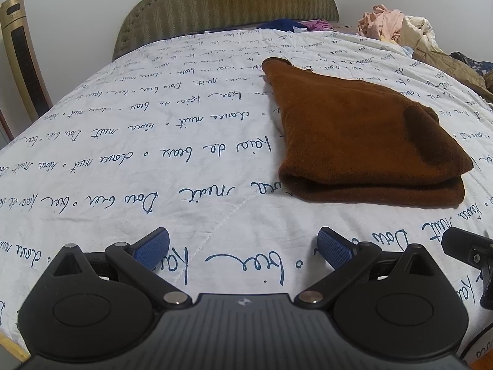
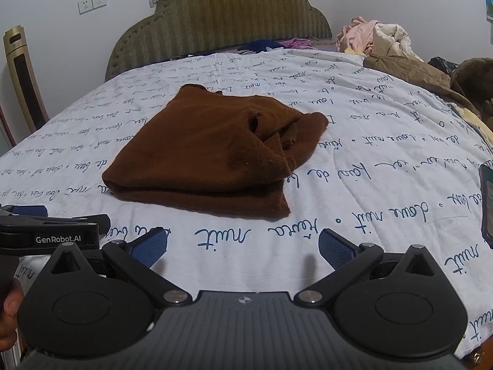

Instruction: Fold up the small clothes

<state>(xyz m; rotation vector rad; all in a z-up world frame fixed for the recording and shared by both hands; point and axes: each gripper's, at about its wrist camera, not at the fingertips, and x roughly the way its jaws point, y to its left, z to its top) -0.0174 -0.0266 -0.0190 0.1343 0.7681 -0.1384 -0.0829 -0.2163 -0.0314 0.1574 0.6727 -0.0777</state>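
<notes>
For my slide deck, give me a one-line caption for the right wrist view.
Open right gripper faces a folded brown garment lying on the script-printed bedspread.

White script-printed bed quilt (image 2: 354,215) bears a folded brown garment (image 2: 200,154); heaped clothes (image 2: 382,40) far right

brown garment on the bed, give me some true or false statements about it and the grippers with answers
1. The brown knit garment lies folded on the white quilt with blue script. True.
2. The right gripper is clamped on the garment. False: its jaws are open and empty, short of the garment's near edge.
3. The left gripper is open. True.
4. The garment hangs over the green padded headboard. False: it rests flat on the quilt, well short of the headboard.
5. A heap of pink and cream clothes sits at the far right of the bed. True.
</notes>
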